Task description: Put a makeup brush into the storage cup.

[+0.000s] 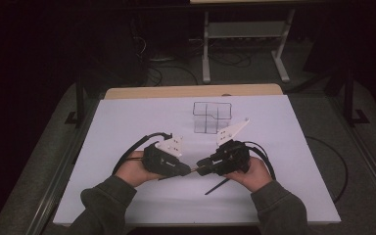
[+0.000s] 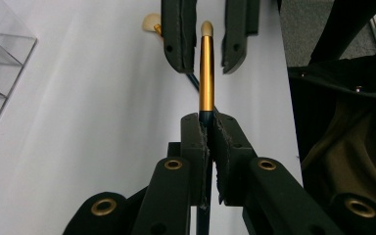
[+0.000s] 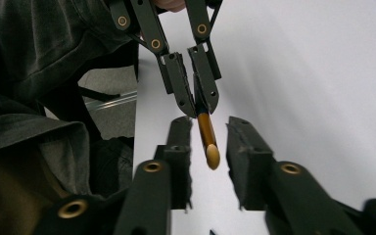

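Note:
A makeup brush (image 2: 206, 73) with a gold ferrule, a cream tip and a dark handle is held level above the white table. My left gripper (image 2: 208, 120) is shut on its dark handle just behind the ferrule. My right gripper (image 3: 210, 129) faces it, open, with one jaw on each side of the brush tip (image 3: 212, 155) and not touching it. In the high view the left gripper (image 1: 188, 171) and the right gripper (image 1: 200, 164) meet nose to nose at the table's middle front. A second brush (image 2: 151, 22) lies on the table below them, its dark handle (image 1: 218, 186) sticking out under the right hand.
A clear plastic organiser (image 1: 211, 117) with compartments stands at the back middle of the white table sheet (image 1: 127, 122), and its corner (image 2: 0, 73) appears in the left gripper view. The person's dark sleeves (image 1: 103, 200) come in at the front edge. Cables trail from both grippers.

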Demonstrator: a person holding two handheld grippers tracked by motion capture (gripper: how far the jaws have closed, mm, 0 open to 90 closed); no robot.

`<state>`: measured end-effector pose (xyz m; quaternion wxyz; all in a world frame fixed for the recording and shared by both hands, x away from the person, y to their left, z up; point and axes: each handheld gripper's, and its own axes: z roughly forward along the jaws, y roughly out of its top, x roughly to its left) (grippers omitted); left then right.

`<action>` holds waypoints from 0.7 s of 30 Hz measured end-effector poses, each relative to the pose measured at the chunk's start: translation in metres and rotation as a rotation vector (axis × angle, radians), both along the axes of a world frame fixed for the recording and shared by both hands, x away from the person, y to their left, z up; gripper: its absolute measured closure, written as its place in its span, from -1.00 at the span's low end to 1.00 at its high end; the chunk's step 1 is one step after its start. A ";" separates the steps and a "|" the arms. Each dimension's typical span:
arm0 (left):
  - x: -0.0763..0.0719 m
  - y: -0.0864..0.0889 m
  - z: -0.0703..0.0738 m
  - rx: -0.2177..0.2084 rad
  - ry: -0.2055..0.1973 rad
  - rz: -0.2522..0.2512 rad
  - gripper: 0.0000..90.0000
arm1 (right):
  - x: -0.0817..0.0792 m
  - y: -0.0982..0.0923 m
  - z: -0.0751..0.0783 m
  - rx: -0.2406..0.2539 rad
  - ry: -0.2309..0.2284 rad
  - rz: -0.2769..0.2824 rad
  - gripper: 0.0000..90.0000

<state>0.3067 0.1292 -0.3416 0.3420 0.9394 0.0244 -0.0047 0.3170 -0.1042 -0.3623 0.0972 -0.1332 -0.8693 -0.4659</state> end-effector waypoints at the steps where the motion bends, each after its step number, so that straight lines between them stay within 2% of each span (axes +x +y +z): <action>1: 0.000 0.000 0.000 0.000 0.001 0.000 0.85 | 0.000 0.000 0.000 0.000 0.000 0.000 0.62; 6: 0.000 -0.001 -0.001 0.001 0.006 -0.006 0.85 | 0.001 0.000 -0.002 0.006 0.000 0.014 0.83; 8: 0.000 -0.001 -0.001 0.002 0.004 -0.005 0.85 | 0.002 0.000 -0.002 0.012 0.019 0.013 0.84; 17: 0.001 -0.002 -0.003 0.003 0.011 -0.011 0.84 | 0.002 0.000 -0.002 0.004 0.018 0.021 0.86; 18: 0.001 -0.002 -0.003 0.013 0.014 -0.020 0.81 | 0.002 -0.001 -0.002 0.005 0.004 0.025 0.86; 19: 0.001 -0.003 -0.003 0.021 0.014 -0.017 0.72 | 0.001 -0.001 -0.001 0.004 0.013 0.020 0.86; 21: 0.001 -0.002 -0.006 0.045 0.018 -0.009 0.69 | 0.001 -0.004 0.001 0.009 0.000 0.019 0.86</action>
